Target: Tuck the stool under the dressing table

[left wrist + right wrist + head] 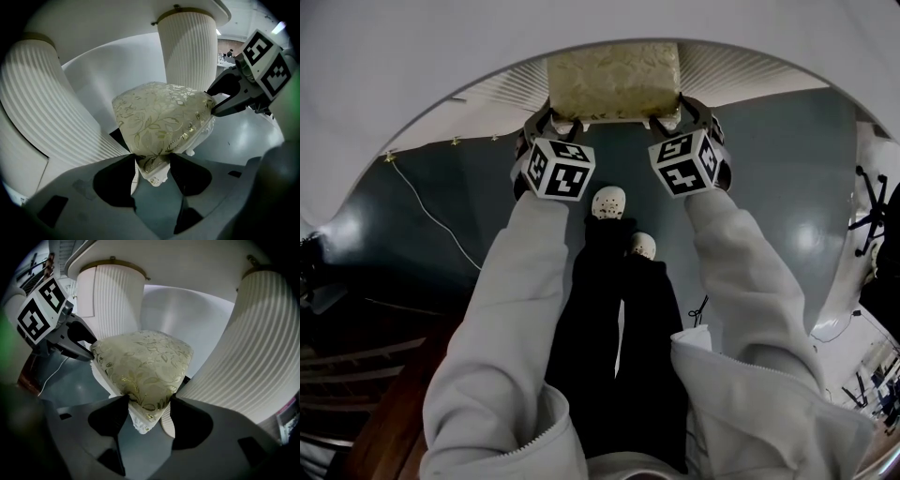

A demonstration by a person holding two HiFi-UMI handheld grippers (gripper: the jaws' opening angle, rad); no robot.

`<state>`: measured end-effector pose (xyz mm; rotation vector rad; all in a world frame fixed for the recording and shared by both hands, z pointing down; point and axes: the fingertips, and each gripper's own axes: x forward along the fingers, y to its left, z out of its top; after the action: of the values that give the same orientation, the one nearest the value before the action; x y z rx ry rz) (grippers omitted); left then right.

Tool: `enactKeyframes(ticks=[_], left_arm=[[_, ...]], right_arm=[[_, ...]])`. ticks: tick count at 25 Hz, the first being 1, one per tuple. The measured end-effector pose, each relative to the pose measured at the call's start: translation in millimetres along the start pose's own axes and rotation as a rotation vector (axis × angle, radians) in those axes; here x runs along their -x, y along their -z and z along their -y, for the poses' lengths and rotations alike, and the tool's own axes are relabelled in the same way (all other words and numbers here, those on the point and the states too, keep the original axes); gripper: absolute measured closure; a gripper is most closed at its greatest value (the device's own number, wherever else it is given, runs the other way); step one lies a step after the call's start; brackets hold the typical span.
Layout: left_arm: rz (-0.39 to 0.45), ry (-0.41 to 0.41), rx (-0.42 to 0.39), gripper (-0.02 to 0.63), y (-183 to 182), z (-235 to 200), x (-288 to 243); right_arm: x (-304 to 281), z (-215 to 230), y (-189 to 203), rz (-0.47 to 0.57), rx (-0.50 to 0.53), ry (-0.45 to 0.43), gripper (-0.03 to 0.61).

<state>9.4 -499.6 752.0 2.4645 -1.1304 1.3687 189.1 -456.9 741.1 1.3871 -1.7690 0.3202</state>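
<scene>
Left tongs (152, 161) clamp the near-left corner of the white-framed stool with gold floral cushion (614, 80); right tongs (149, 404) clamp its near-right corner, the stool between the white fluted pedestals (187, 51) of the dressing table (412, 56)

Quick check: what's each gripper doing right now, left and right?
Left gripper: closed on a cushioned corner of the stool.
Right gripper: closed on another corner of the same stool.

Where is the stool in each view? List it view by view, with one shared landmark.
Head view: stool at top centre.
Left gripper view: centre, its near corner clamped between the jaws.
Right gripper view: centre, its other near corner clamped between the jaws.
Shared landmark: the ribbed white pedestals flanking it.
</scene>
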Motion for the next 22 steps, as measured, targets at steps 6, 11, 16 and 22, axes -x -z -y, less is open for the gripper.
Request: enactKeyframes(ticks=[6, 11, 16, 22], left_arm=[[0.014, -0.027, -0.01, 0.379, -11.9, -11.3, -4.7], [0.046, -0.055, -0.007, 0.382, -24.5, -19.2, -12.5], [0.054, -0.092, 0.004, 0.387, -31.2, -29.7, -20.1], [0.029, -0.094, 0.014, 0.387, -34.4, -32.8, -24.6]], right_arm=[[-4.6, 8.2, -12.9, 0.019, 0.013, 0.037, 0.249], [-11.3, 18.0, -22.2, 0.041, 0.022, 0.082, 0.258], [-20.2, 22.3, -31.1, 0.053, 0.006, 0.107, 0.262], [-22.0, 23.5, -30.6, 0.058, -0.045, 0.112, 0.29]])
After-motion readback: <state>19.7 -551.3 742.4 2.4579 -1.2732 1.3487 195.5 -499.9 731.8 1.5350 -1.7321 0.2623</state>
